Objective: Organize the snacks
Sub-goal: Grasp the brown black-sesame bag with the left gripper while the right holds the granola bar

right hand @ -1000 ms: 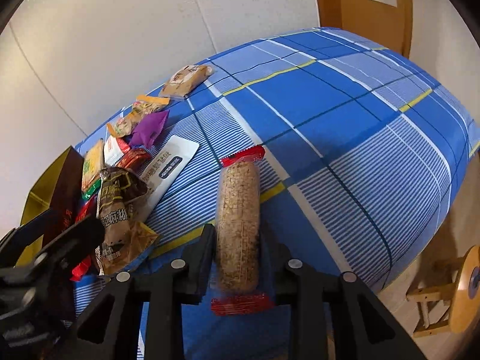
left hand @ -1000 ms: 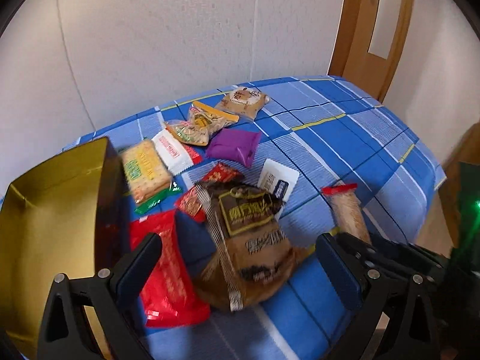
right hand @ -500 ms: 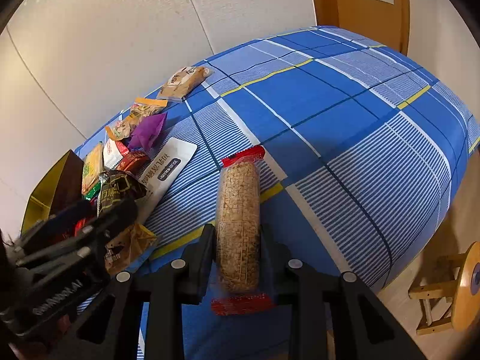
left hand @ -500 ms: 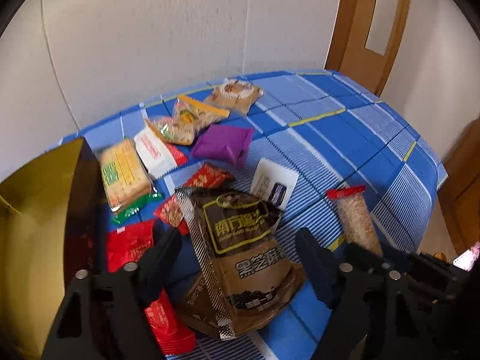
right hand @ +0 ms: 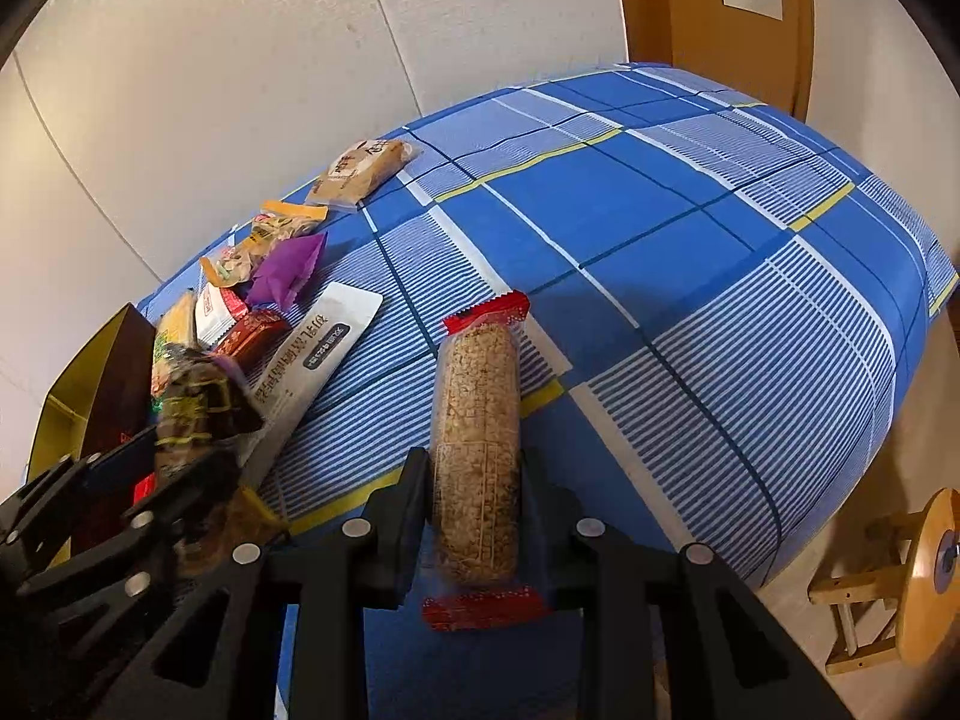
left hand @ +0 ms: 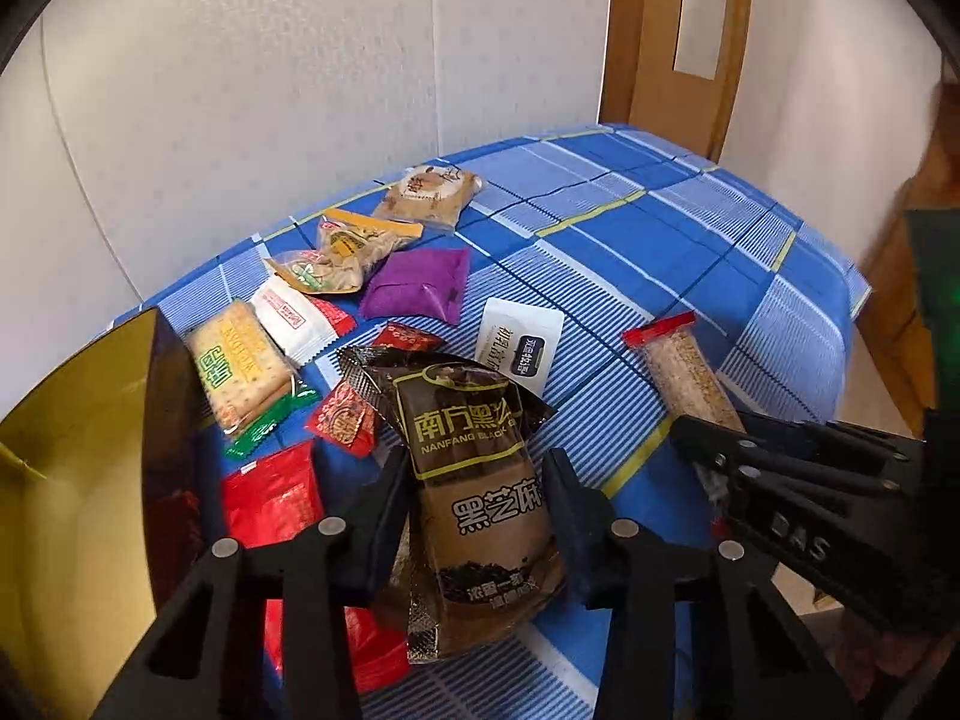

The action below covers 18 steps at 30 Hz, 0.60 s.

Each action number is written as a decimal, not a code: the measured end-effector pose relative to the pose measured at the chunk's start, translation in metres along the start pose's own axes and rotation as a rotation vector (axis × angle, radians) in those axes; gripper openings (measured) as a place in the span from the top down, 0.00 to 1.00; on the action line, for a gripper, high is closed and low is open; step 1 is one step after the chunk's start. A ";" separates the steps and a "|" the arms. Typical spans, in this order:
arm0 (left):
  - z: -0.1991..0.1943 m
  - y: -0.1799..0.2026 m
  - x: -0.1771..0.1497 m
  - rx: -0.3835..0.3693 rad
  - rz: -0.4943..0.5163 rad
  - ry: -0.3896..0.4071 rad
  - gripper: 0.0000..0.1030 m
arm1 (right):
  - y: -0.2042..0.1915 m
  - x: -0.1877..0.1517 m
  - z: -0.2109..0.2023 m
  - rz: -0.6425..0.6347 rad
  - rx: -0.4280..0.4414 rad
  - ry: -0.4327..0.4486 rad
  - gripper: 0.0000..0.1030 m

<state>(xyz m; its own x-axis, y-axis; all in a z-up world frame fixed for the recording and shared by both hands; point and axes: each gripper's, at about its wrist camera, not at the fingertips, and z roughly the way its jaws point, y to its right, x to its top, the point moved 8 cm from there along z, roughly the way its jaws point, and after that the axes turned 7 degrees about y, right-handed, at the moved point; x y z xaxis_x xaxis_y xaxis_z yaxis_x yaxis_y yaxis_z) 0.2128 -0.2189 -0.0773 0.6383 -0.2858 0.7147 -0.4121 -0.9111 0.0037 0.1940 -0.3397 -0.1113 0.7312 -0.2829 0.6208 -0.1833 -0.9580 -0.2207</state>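
1. The left hand-held gripper point(left hand: 477, 501) is seen with its jaws just drawn in around a brown sesame packet point(left hand: 480, 492) at the near edge of the blue checked surface point(left hand: 690, 252); the black pads appear to touch both sides of the wrapper, so the packet is judged to be pinched.

2. The right hand-held gripper point(right hand: 474, 501) is clamped tight on a clear-wrapped grain bar point(right hand: 477, 444) with red ends, which lies on the cloth close to the near edge.

3. An open gold-lined box point(left hand: 72, 480) is set at the near left corner, just beside a red pouch point(left hand: 270, 495); it is judged to be where the snacks are meant to go.

4. The remaining snacks are left loose toward the far left edge: a cracker pack point(left hand: 237, 363), a purple packet point(left hand: 420, 291), a white sachet point(left hand: 521, 348) and several more behind them.

5. The step in hand is judged to be the pickup, with both items gripped but not yet raised.

6. Next, a clean lift is called for, then a carry leftward over the box wall, without the soft packet being let slip or the red pouch dragged along.
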 end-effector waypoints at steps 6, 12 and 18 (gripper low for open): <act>-0.018 -0.019 0.000 -0.030 -0.059 0.030 0.59 | -0.002 0.002 0.002 -0.004 -0.026 0.011 0.71; -0.041 -0.049 0.004 -0.059 -0.119 0.068 0.59 | -0.004 0.002 0.003 -0.026 -0.046 0.023 0.71; -0.064 -0.093 0.005 -0.004 -0.119 0.114 0.59 | -0.005 0.002 0.003 -0.032 -0.056 0.034 0.71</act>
<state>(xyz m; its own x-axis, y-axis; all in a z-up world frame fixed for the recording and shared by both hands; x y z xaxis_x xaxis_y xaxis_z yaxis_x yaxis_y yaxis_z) 0.2129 -0.1168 -0.0290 0.6046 -0.1402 0.7841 -0.3411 -0.9351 0.0957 0.1983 -0.3350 -0.1116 0.7144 -0.2525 0.6526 -0.1974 -0.9675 -0.1582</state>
